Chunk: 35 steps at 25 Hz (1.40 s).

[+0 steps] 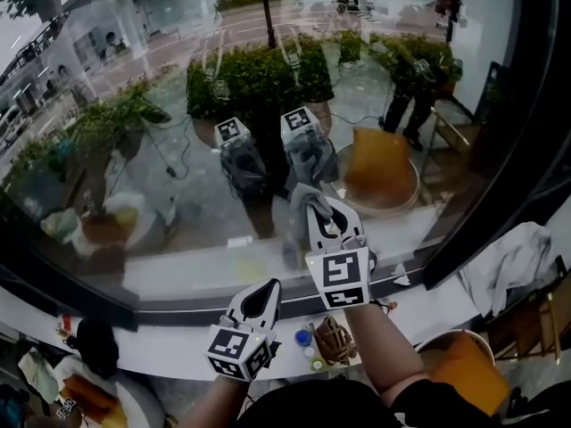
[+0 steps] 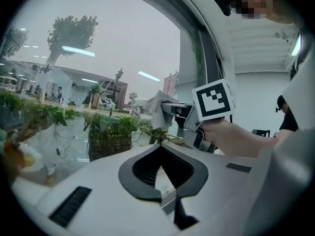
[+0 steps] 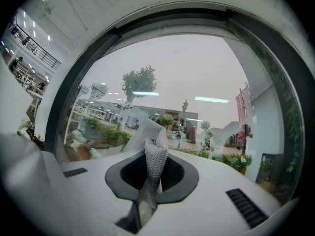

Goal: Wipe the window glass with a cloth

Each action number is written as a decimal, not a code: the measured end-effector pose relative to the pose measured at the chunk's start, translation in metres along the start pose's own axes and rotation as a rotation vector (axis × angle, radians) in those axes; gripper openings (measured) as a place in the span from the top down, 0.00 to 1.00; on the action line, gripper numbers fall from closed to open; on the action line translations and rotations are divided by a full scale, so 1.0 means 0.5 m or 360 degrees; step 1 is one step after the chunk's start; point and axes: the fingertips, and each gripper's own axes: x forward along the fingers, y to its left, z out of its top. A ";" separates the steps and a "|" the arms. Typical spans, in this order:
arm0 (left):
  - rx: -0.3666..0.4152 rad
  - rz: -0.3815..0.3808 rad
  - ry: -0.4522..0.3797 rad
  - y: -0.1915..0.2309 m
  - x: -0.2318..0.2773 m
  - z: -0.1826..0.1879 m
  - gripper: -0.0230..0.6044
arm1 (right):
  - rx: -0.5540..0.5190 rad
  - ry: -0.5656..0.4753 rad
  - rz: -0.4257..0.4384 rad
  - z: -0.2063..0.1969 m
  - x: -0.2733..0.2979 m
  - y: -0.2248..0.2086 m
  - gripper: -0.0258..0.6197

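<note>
Grey mesh cloth sits pinched tight in the right gripper's jaws, its free end against the glass. At 7 o'clock from it, the left gripper hangs empty, jaws together.

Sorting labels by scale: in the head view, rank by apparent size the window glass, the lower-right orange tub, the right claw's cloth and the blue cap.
1. window glass
2. orange tub (different distance, so unsure against the cloth)
3. cloth
4. blue cap
</note>
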 end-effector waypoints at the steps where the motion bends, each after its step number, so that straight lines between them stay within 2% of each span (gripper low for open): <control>1: 0.0004 -0.0018 0.0008 -0.013 0.015 -0.002 0.95 | 0.0006 0.0006 -0.0015 -0.008 -0.007 -0.023 0.90; 5: 0.0017 -0.0082 0.0020 -0.070 0.073 -0.001 0.95 | 0.0032 0.0028 -0.0081 -0.038 -0.037 -0.123 0.90; 12: 0.0023 -0.0157 0.0041 -0.212 0.209 -0.003 0.95 | 0.0036 0.0089 -0.0206 -0.116 -0.110 -0.354 0.90; 15: 0.0050 -0.0207 0.0045 -0.232 0.227 -0.003 0.95 | 0.0032 0.0117 -0.0267 -0.129 -0.124 -0.400 0.90; 20: 0.0014 -0.0252 0.0060 -0.250 0.236 -0.001 0.95 | 0.0047 0.0173 -0.0403 -0.144 -0.157 -0.480 0.90; 24: 0.0004 -0.0274 0.0071 -0.258 0.249 -0.003 0.95 | 0.0105 0.0243 -0.0528 -0.190 -0.184 -0.559 0.90; 35: 0.0058 -0.0274 0.0078 -0.273 0.261 -0.012 0.95 | 0.0148 0.0252 -0.0575 -0.219 -0.197 -0.599 0.90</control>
